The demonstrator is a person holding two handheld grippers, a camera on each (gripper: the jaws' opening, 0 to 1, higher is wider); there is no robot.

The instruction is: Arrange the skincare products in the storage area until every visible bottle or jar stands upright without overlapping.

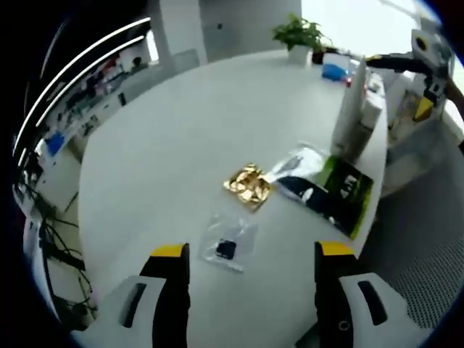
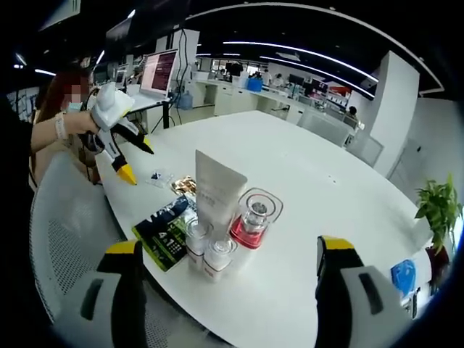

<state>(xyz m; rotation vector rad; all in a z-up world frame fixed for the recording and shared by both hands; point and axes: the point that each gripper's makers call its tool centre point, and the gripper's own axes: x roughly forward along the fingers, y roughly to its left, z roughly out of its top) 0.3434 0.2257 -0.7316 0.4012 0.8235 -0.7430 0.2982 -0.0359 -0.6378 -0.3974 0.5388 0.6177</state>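
Both tongs stand open and empty. Right gripper point(image 2: 225, 290) faces the cluster at the table's point(image 2: 319, 188) near edge; left gripper point(image 1: 250, 279) hangs over the sachets further along that edge, well apart from the cluster.

Take the tall white tube point(image 2: 216, 190) as landmark. It stands upright on its cap. Just beside it, toward the table's middle, sits a clear square bottle point(image 2: 255, 217) with a pink base; in front of it, at the edge, two small white bottles point(image 2: 206, 246) stand touching or nearly so. All look upright. A green-black packet point(image 2: 165, 230) lies flat beside them, a gold sachet point(image 1: 249, 186) and a clear pouch point(image 1: 230, 246) beyond it.

My judgement: little is left except spacing. To do it well, approach one small bottle from the side, jaws astride its body below the cap, close gently, and slide it away from the tube — slowly, since the edge is close and the tube is top-heavy.
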